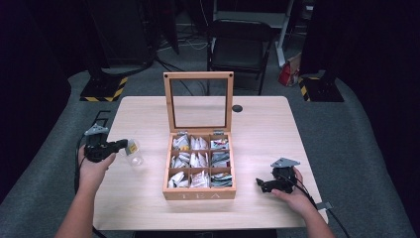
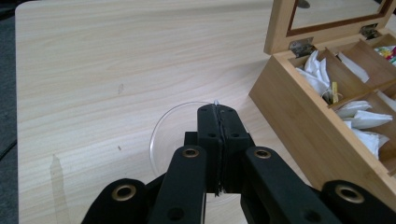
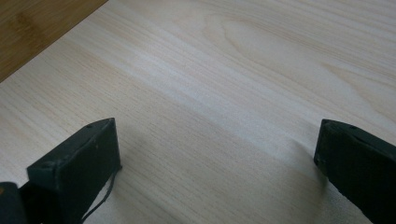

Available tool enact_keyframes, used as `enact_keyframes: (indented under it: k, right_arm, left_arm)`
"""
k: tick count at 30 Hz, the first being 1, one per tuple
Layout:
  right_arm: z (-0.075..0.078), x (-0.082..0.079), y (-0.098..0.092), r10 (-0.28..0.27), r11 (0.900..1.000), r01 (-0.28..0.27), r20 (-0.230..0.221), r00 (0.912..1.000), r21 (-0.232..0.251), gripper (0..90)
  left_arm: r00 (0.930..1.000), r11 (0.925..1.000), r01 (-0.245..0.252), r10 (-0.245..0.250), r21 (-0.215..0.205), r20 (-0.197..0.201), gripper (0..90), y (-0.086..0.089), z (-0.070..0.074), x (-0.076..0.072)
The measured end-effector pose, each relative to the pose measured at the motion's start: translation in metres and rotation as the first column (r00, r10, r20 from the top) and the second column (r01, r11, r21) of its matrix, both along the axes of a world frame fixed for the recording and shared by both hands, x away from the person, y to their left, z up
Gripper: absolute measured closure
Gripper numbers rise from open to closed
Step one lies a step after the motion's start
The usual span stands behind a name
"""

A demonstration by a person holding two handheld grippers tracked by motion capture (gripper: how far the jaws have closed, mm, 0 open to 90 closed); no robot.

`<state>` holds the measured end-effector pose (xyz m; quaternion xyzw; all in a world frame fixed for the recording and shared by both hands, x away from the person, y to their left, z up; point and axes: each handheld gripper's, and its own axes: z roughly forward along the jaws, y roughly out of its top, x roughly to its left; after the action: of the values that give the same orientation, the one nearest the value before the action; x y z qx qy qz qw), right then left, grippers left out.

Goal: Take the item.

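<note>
Left gripper (image 1: 124, 144) jaws clamped on a thin tea bag tag (image 1: 131, 148), clear glass cup (image 2: 187, 140) directly beneath them, wooden tea box (image 1: 200, 168) to its right, right gripper (image 3: 215, 163) jaws wide apart, holding nothing, over bare table (image 3: 224, 84).

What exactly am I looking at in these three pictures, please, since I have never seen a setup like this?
A person sits at a wooden table and holds a hand-operated two-jaw tool in each hand. The wide picture comes from a camera above; the other two come from cameras riding on each tool, looking along its black jaws.

In the middle stands a wooden tea box, its glass lid raised, with compartments full of tea bags. To its left is a clear glass cup.

The left tool is shut, gripping something thin, seemingly a tea bag with a yellow tag, over the cup. The right tool is open, holds nothing, and sits low over bare table right of the box.
</note>
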<state>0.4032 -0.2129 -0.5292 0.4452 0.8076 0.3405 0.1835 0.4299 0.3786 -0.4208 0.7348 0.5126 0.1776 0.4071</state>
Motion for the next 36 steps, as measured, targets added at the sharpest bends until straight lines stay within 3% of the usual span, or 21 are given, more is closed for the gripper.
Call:
enact_keyframes:
  k: [9,19,30,31,36]
  right_arm:
    - [0.0,0.0,0.0,0.002,1.0,-0.002,-0.001,1.0,0.0,0.0]
    - [0.0,0.0,0.0,0.0,1.0,0.0,0.0,1.0,0.0,0.0]
    - [0.0,0.0,0.0,0.0,1.0,0.0,0.0,1.0,0.0,0.0]
    - [0.0,0.0,0.0,0.0,1.0,0.0,0.0,1.0,0.0,0.0]
    - [0.0,0.0,0.0,0.002,1.0,-0.002,-0.002,1.0,0.0,0.0]
  left_arm:
    - [0.9998,0.9999,-0.005,0.005,0.013,-0.022,86.5,-0.003,-0.004,0.002]
    - [0.9998,0.9999,-0.009,0.009,0.008,-0.015,82.7,-0.002,-0.003,0.001]
    - [1.0,1.0,0.004,-0.004,-0.006,0.002,63.0,-0.006,0.004,-0.005]
    - [0.9999,0.9999,-0.003,0.003,-0.012,0.01,57.6,-0.007,0.005,-0.007]
    - [1.0,0.9999,0.001,-0.001,-0.017,0.002,47.8,-0.008,0.009,-0.009]
